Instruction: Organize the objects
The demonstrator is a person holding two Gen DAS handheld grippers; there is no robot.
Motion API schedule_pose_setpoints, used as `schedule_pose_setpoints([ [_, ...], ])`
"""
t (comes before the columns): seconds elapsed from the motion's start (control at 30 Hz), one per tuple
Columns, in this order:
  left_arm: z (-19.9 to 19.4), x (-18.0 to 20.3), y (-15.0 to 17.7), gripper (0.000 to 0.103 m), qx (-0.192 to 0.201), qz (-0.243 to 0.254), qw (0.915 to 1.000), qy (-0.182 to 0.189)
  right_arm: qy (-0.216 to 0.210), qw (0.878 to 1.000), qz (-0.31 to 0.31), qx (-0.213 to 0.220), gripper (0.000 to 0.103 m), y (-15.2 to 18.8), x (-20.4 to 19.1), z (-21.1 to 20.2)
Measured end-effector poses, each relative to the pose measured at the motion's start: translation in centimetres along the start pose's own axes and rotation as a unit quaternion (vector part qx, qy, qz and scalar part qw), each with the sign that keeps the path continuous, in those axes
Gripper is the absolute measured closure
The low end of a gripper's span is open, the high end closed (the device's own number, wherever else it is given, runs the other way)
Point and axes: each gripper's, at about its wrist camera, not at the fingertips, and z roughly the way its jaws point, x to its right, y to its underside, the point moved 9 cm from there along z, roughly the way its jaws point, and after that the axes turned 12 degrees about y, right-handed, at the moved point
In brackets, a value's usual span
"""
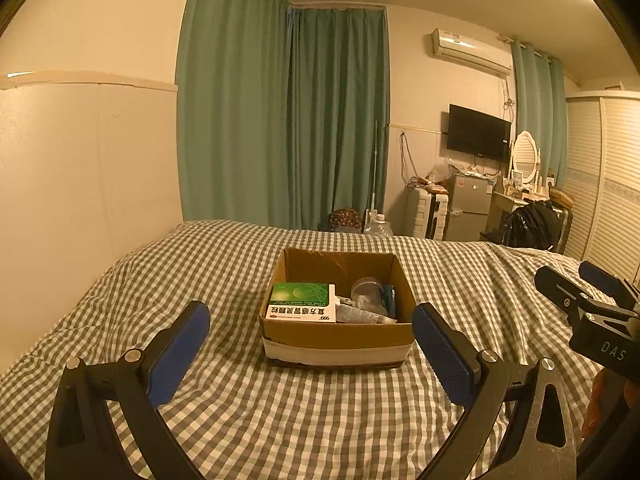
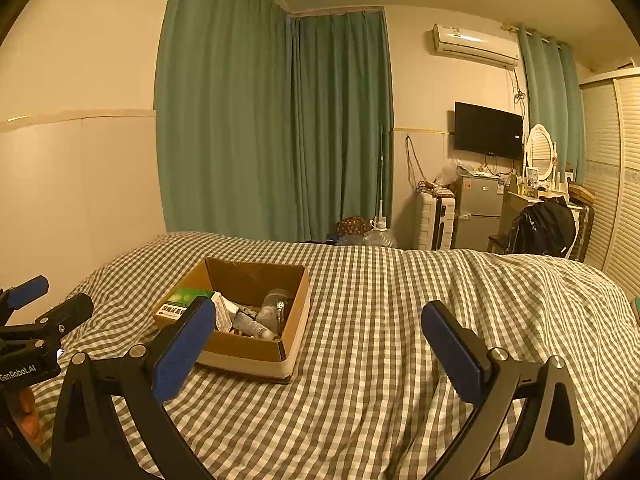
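An open cardboard box [image 1: 338,336] sits on the checked bedspread [image 1: 280,408], straight ahead in the left wrist view and left of centre in the right wrist view [image 2: 256,350]. Inside lie a green and white medicine carton [image 1: 301,307], a white tube [image 1: 360,314] and a clear round container [image 1: 366,289]. My left gripper [image 1: 310,350] is open and empty, its blue pads either side of the box's near wall. My right gripper [image 2: 318,346] is open and empty, just right of the box. Each gripper shows at the edge of the other's view.
A wall runs along the bed's left side [image 1: 80,180]. Green curtains [image 1: 280,120] hang behind the bed. Past the far edge stand a small fridge [image 2: 478,212], a white suitcase [image 2: 436,222], a dressing table with mirror [image 2: 538,160] and a wardrobe [image 2: 616,168].
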Motion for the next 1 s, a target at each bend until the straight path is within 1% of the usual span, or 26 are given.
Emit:
schedule_pose_setpoints([
  [0.37,-0.01,-0.4,0.05,0.0,0.001,-0.005,1.0,-0.007,0.001,1.0,0.002,-0.003,0.0,0.32,-0.37,0.31],
  [1.0,-0.16,-0.4,-0.03,0.0,-0.001,-0.001,0.9999,-0.011,0.002,1.0,-0.001,-0.006,0.0,0.69,-0.76,0.52],
])
